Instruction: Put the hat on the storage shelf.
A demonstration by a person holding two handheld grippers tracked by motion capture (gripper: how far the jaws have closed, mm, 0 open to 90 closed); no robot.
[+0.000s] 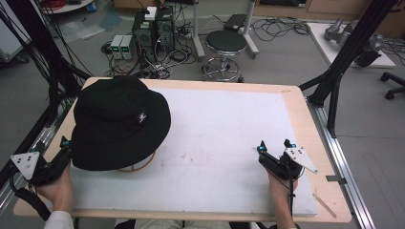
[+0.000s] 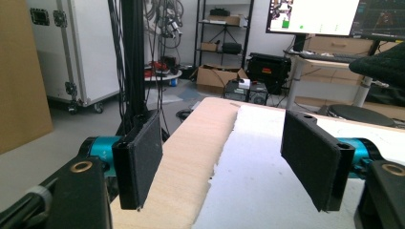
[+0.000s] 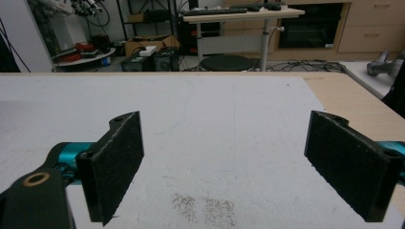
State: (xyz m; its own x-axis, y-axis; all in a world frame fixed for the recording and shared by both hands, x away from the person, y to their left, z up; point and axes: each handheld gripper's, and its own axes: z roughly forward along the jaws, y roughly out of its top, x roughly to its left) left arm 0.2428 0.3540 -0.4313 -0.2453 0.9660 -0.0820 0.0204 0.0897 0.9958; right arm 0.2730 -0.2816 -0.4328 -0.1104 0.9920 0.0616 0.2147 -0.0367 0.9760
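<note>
A black bucket hat (image 1: 119, 121) sits on a light wooden ring stand (image 1: 138, 166) at the left of the white mat (image 1: 224, 143). My left gripper (image 1: 67, 150) is at the table's left edge, just beside the hat's near brim. In the left gripper view the gripper (image 2: 228, 152) is open with nothing between its pads, and the hat brim (image 2: 382, 64) shows at the upper right. My right gripper (image 1: 274, 145) rests near the front right of the mat, far from the hat. Seen in its own view, the right gripper (image 3: 234, 162) is open and empty over the mat.
The mat covers a wooden table (image 1: 305, 119) whose bare edge runs along the right and left sides. Black frame posts (image 1: 334, 90) stand at the far right corner. A stool (image 1: 225, 43) and computer boxes (image 1: 153, 28) lie beyond the far edge. A faint stain (image 3: 205, 207) marks the mat.
</note>
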